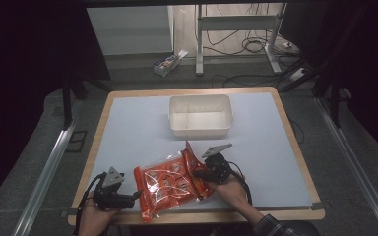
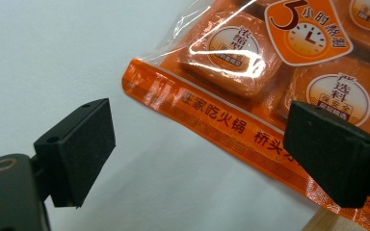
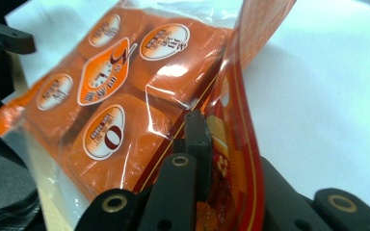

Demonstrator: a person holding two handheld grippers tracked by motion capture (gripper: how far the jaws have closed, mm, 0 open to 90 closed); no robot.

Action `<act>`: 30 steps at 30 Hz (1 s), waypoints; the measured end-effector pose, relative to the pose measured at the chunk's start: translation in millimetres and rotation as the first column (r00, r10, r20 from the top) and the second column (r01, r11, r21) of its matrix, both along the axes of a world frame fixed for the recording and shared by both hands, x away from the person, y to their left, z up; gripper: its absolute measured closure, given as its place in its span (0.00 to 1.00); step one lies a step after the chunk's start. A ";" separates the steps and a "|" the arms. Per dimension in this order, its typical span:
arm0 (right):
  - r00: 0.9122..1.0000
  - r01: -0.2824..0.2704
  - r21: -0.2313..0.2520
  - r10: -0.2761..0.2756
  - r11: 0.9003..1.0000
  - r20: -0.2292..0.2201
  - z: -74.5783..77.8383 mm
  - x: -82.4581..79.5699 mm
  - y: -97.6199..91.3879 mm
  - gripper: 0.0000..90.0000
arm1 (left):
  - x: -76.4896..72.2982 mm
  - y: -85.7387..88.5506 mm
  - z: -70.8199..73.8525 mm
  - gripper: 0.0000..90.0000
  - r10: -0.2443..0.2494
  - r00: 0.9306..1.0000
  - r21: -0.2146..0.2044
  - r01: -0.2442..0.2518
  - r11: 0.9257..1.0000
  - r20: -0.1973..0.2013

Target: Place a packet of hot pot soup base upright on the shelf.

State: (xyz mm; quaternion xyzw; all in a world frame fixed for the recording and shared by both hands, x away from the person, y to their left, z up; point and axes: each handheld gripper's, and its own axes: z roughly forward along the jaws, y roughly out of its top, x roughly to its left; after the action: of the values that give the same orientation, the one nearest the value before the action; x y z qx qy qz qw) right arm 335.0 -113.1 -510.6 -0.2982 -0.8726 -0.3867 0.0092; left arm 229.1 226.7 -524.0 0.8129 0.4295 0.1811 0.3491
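Right claw pinches orange packet edge.

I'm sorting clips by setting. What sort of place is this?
Probably a lab or workshop set up for recording, not a home: a bare table under a fixed camera, loose cables on the floor, and metal frame legs behind.

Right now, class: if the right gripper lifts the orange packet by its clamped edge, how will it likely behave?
The orange packet will probably sag: the edge pinched by the right gripper already curls upward. Its glossy film looks slippery, so it may slide out. The blocks inside likely make it fairly heavy, pulling on that thin flap.
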 end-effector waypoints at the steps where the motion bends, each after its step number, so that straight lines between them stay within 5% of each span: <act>1: 1.000 -0.004 0.008 0.004 1.000 -0.001 2.8 1.0 -0.1 0.99 | -0.4 0.8 0.9 0.11 0.009 1.000 -0.005 -0.009 1.000 0.007; 7: 0.999 -0.032 0.037 0.033 0.999 -0.015 23.0 7.9 2.2 0.99 | -1.8 6.2 4.2 0.07 0.037 0.999 -0.066 -0.035 0.997 0.031; 11: 0.999 -0.049 0.048 0.049 0.998 -0.002 37.2 10.0 4.4 0.99 | -2.3 6.1 4.6 0.06 0.035 0.999 -0.066 -0.032 0.997 0.037; 15: 0.996 -0.084 0.045 0.083 0.995 0.018 69.6 16.6 11.5 0.99 | -2.5 6.2 4.8 0.04 0.037 0.998 -0.061 -0.035 0.998 0.041; 30: 0.976 -0.198 -0.011 0.198 0.980 0.088 149.7 20.0 34.5 0.99 | -3.7 11.2 8.0 0.02 0.044 0.997 -0.120 -0.036 0.992 0.063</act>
State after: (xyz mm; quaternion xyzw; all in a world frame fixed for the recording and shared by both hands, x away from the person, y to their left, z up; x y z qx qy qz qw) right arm 355.0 -78.6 -360.9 -0.1924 -0.8980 -0.3955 0.0087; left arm 225.3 237.9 -516.0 0.7756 0.4440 0.1887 0.4070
